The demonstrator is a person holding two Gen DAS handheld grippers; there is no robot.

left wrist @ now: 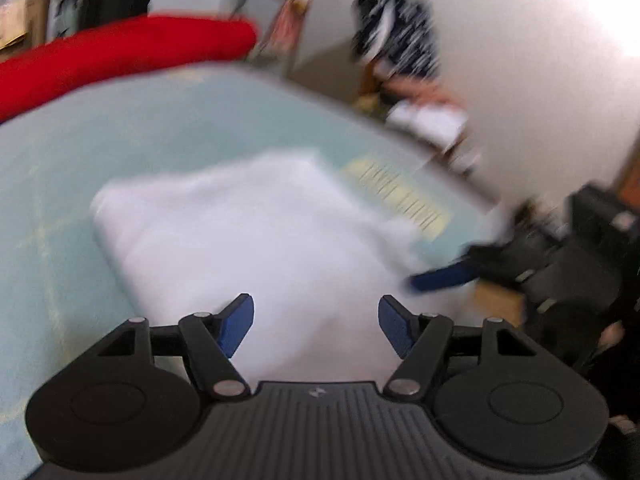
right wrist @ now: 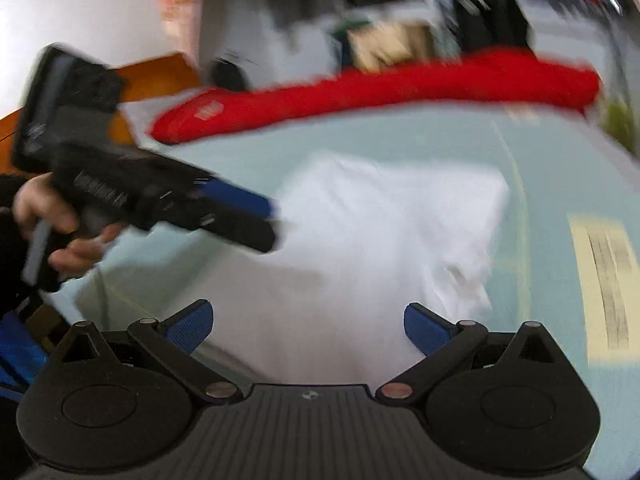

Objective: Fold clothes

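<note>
a white garment (left wrist: 248, 232), folded into a rough rectangle, lies flat near the middle of the pale green tabletop (left wrist: 120, 128). the left gripper (left wrist: 316, 326) hangs over its near edge, fingers spread wide with only cloth showing between them and nothing gripped. the right gripper (right wrist: 308, 326) is likewise wide apart and empty (both views are badly blurred). a red cloth (right wrist: 380, 88) lies along the far side of the tabletop, and a yellowish label (right wrist: 604, 280) sits beside the garment.

Printed lines on yellow label (right wrist: 608, 284), on pale-green mat (left wrist: 168, 128), blurred, nothing readable
</note>
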